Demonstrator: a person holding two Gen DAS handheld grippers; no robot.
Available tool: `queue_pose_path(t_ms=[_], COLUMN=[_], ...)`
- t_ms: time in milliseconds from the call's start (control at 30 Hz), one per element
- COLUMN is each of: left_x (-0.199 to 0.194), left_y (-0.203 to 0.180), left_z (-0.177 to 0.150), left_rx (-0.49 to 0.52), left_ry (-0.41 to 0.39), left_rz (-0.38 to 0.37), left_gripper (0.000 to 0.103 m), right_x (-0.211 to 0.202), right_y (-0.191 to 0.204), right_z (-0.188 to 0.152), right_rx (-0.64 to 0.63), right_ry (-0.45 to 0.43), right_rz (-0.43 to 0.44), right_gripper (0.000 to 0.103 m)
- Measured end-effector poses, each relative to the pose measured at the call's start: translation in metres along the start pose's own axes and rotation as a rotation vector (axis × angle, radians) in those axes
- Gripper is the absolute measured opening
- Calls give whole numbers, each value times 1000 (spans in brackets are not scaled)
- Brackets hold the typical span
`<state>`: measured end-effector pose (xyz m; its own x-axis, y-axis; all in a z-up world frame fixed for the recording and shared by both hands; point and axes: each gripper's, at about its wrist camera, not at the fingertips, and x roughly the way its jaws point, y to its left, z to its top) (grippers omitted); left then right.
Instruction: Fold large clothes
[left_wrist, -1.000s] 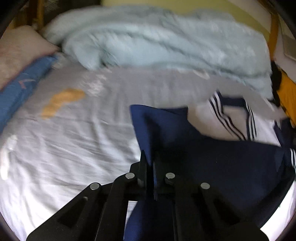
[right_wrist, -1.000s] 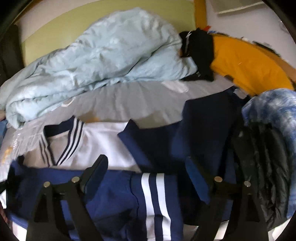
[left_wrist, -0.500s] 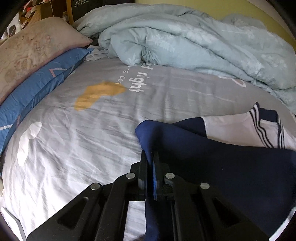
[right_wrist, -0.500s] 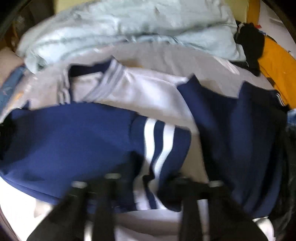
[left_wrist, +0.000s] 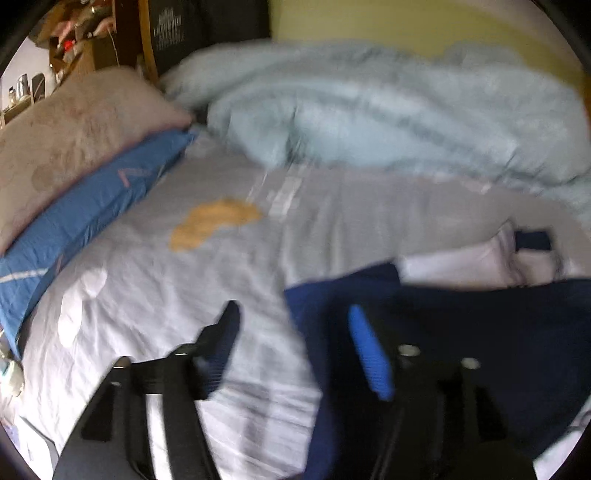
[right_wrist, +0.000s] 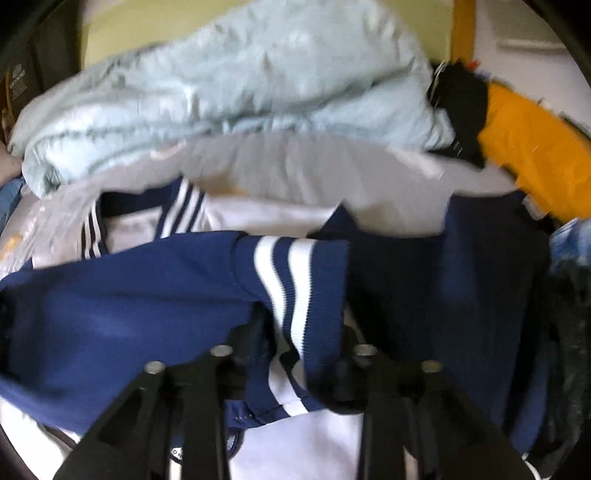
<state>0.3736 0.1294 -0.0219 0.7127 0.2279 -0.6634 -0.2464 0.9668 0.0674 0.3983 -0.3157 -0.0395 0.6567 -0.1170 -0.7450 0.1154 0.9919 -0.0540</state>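
A navy and white sports jacket (right_wrist: 110, 310) lies across the grey bed sheet (left_wrist: 177, 295). Its white body and striped collar (right_wrist: 177, 210) sit behind the navy sleeve. My left gripper (left_wrist: 291, 314) is opening, its fingers wide apart. The navy sleeve's end (left_wrist: 461, 332) lies on the sheet under the blue-padded right finger (left_wrist: 369, 354), loose. In the right wrist view the sleeve's cuff (right_wrist: 306, 280), with two white stripes, sits between the fingers of my right gripper (right_wrist: 301, 332). These jaws are opening too, and the pads do not seem to press the cuff.
A pale blue duvet (left_wrist: 369, 110) is bunched along the far side of the bed. A beige pillow (left_wrist: 66, 133) and a blue pillow (left_wrist: 92, 214) lie at the left. At the right are an orange garment (right_wrist: 535, 155), a black item (right_wrist: 461, 107) and a dark padded jacket (right_wrist: 569, 332).
My left gripper, shut on the navy sleeve before, has opened and let it drop onto the sheet. My right gripper came down from wide open and closed in around the striped cuff.
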Motion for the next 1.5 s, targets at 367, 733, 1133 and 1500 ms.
queue_pose_path(t_ms=[367, 733, 1133, 1500], left_x=[-65, -142, -117, -107], left_y=[-56, -128, -173, -167], left_z=[-11, 13, -30, -31], left_rx=[201, 227, 235, 159], left_ry=[-302, -364, -344, -332], left_rz=[-57, -195, -219, -237], left_gripper=[103, 103, 103, 103], right_x=[-54, -73, -44, -23], right_y=[-1, 2, -48, -109], right_z=[10, 16, 13, -14], right_rx=[28, -26, 126, 280], right_ry=[-200, -314, -141, 64], right_rz=[-58, -388, -530, -650], right_gripper=[89, 89, 33, 33])
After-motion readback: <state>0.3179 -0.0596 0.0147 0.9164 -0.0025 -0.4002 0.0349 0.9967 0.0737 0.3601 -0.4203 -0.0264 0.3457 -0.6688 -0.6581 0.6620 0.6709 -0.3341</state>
